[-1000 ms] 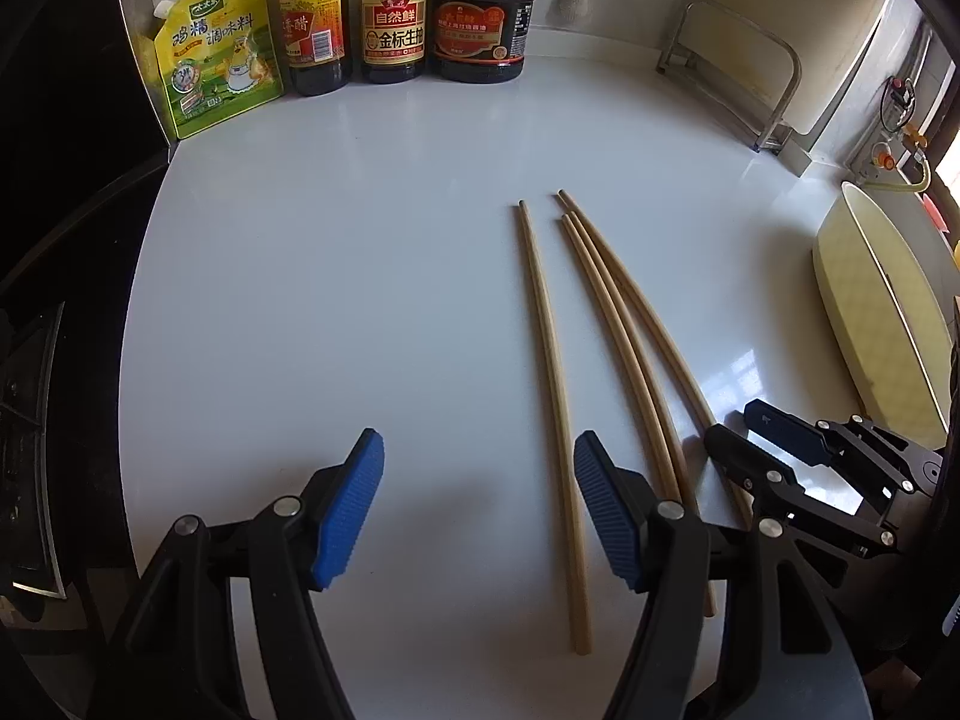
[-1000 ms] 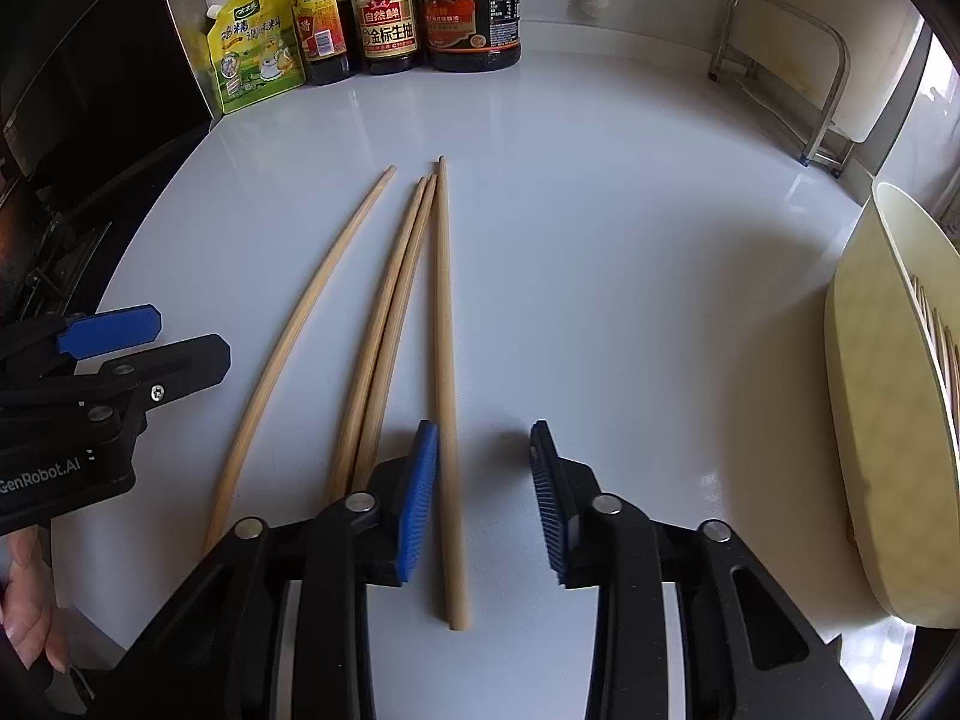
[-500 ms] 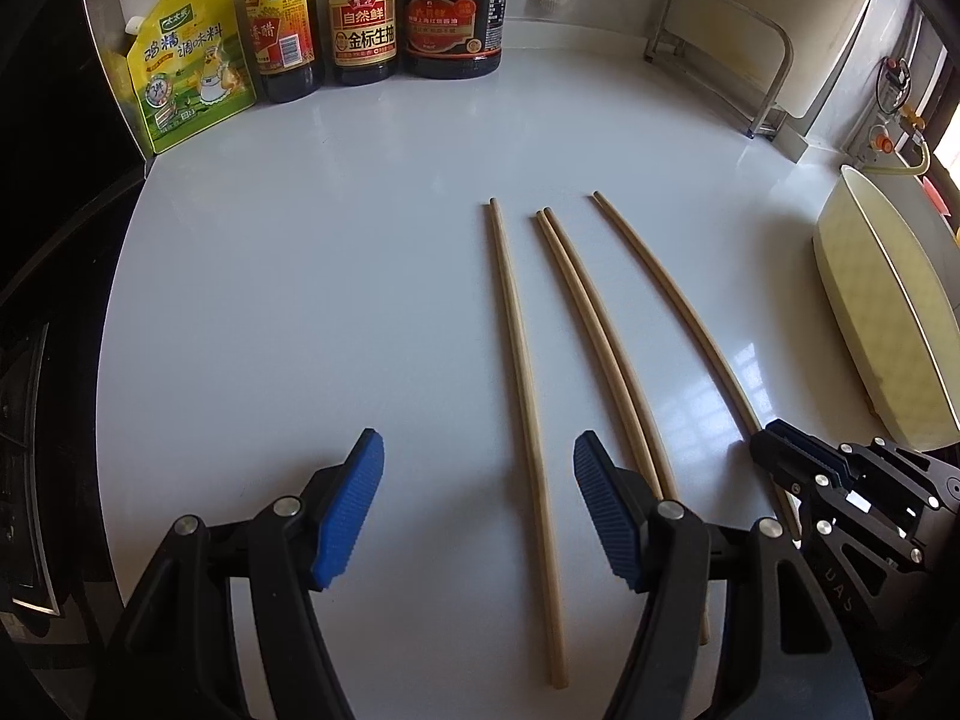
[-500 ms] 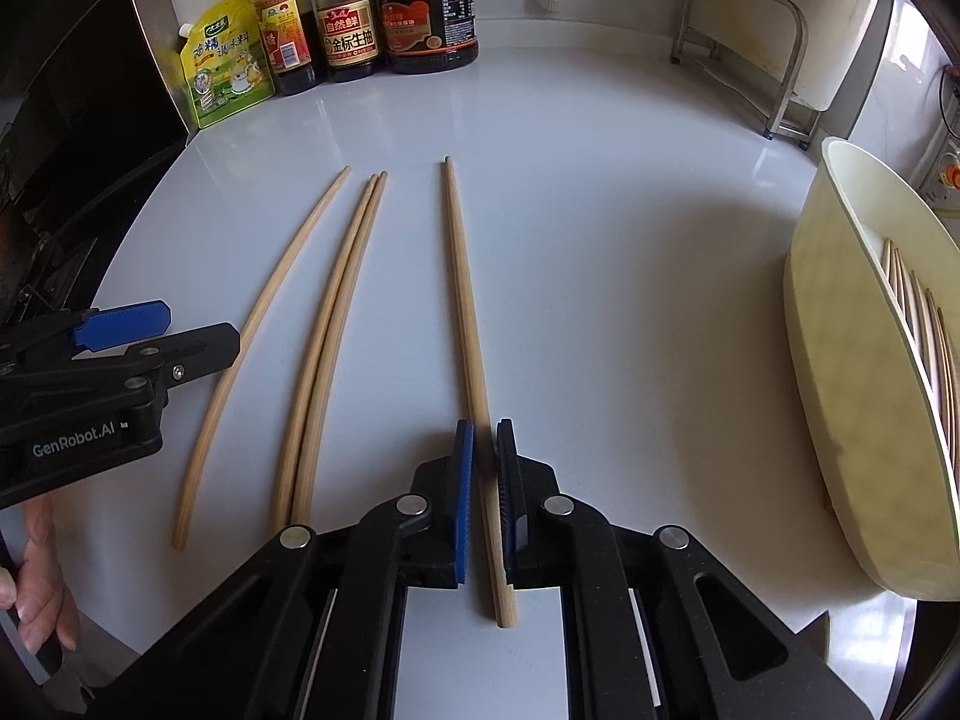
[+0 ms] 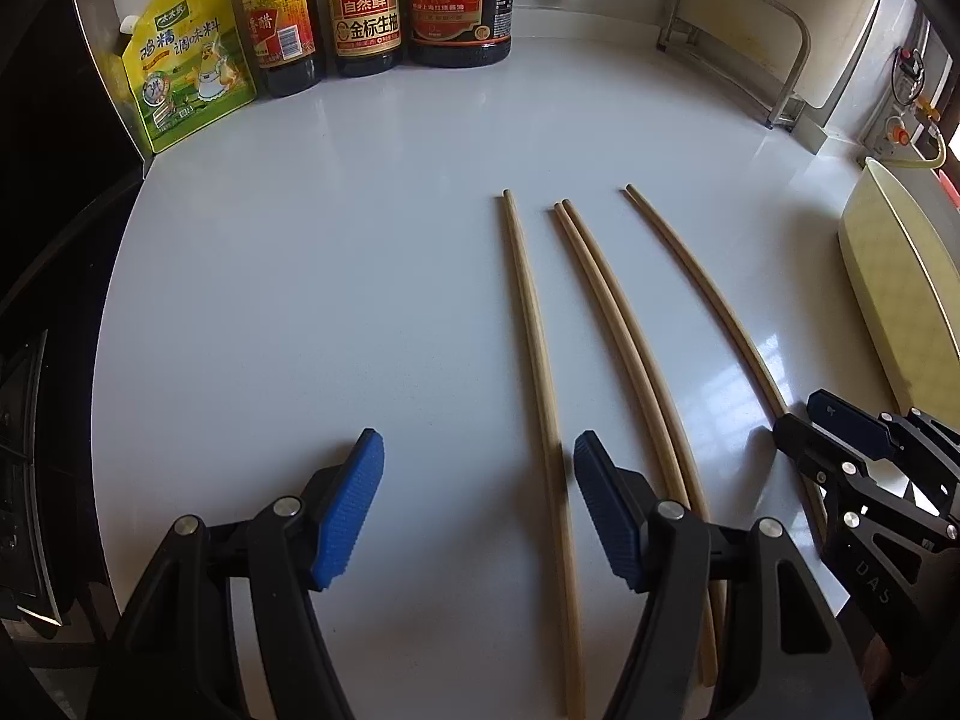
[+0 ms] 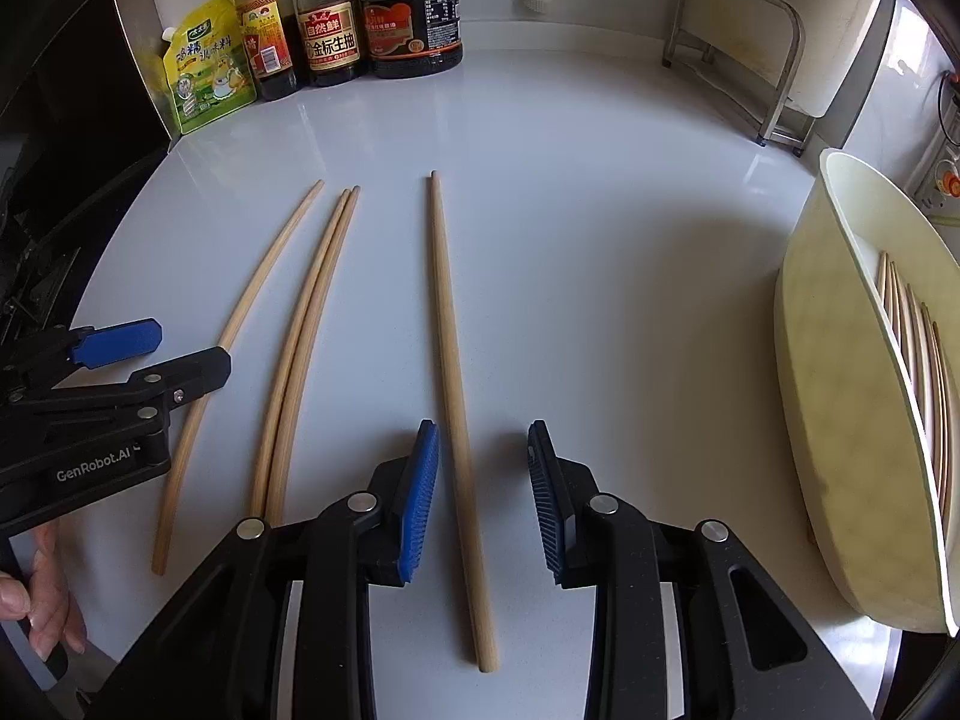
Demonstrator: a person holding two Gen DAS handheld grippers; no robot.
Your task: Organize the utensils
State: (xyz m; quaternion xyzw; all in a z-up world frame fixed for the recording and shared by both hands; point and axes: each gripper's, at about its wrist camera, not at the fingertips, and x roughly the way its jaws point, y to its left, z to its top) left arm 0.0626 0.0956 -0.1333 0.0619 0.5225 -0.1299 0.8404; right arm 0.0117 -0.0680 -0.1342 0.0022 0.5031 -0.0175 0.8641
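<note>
Four wooden chopsticks lie on the white counter (image 6: 600,240). One single chopstick (image 6: 453,396) lies flat between the jaws of my right gripper (image 6: 482,450), which are opening; neither blue pad touches it. To its left lie a close pair (image 6: 306,336) and a curved one (image 6: 240,336). My left gripper (image 5: 478,450) stands open over the leftmost chopstick (image 5: 531,348), which runs close to its right pad. The right gripper (image 5: 840,432) shows at that view's right edge. A cream holder (image 6: 840,420) on the right contains several chopsticks (image 6: 918,348).
Sauce bottles (image 6: 330,24) and a yellow-green seasoning pouch (image 6: 207,72) stand along the back wall. A metal rack (image 6: 750,48) is at the back right. A dark stove edge (image 5: 24,420) borders the counter on the left. A hand (image 6: 42,594) grips the left tool.
The right gripper shut on the rightmost chopstick, which moved right, away from the pair. Its jaws have now parted and the chopstick lies on the counter. The left gripper stayed open.
</note>
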